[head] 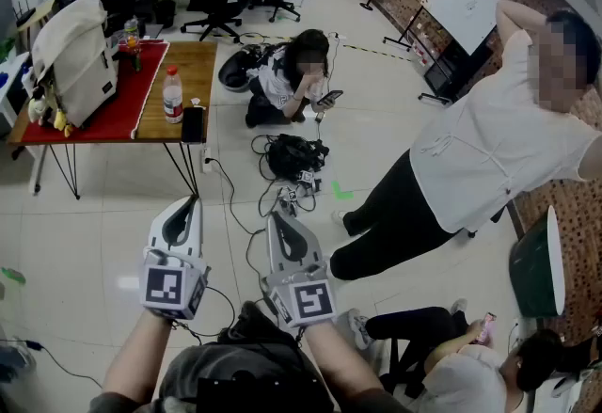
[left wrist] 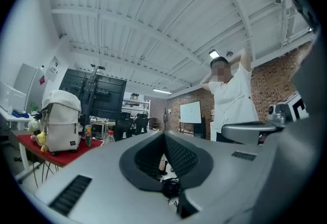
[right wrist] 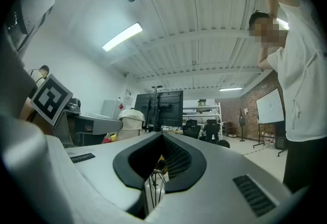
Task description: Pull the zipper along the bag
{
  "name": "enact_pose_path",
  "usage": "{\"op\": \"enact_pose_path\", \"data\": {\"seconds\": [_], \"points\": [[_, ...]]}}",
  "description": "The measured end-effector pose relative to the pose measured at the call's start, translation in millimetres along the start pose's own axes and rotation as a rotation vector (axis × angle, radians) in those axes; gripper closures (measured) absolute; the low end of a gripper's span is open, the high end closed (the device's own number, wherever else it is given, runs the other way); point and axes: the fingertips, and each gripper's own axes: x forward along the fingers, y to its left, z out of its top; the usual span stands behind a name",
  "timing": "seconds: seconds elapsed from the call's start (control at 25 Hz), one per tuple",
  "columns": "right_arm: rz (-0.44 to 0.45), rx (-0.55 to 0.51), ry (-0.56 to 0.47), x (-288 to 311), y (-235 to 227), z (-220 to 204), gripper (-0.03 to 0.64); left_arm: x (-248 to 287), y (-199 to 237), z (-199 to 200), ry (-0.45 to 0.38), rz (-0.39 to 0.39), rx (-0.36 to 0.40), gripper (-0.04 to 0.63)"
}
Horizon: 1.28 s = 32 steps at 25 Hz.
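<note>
The bag is a cream-white backpack standing upright on a red-covered table at the far left of the head view, well away from both grippers. It also shows in the left gripper view as the backpack, and small in the right gripper view as the backpack. My left gripper and right gripper are held side by side over the floor, pointing roughly level. Both are shut with nothing between the jaws, as seen on the left gripper and the right gripper. The zipper cannot be made out.
A water bottle and a dark flat object sit on the table's wooden end. One person sits on the floor beyond a cable pile. Another person stands at right. A whiteboard stands at the back.
</note>
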Motion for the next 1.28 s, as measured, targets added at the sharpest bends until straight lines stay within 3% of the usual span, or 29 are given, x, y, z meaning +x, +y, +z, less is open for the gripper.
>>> {"op": "enact_pose_path", "data": {"seconds": [0.48,0.76,0.96,1.28], "points": [[0.011,0.031,-0.025,90,-42,-39,0.604,80,44,-21,-0.003,0.029,0.024,0.566],[-0.003,0.025,-0.092,211,-128,-41,0.604,217,79,-22,-0.006,0.011,0.037,0.566],[-0.024,0.051,-0.089,317,-204,-44,0.604,331,106,-9,-0.007,0.009,0.017,0.567],[-0.028,0.072,-0.057,433,-284,-73,0.604,464,147,-12,0.006,0.011,-0.007,0.566]]}}
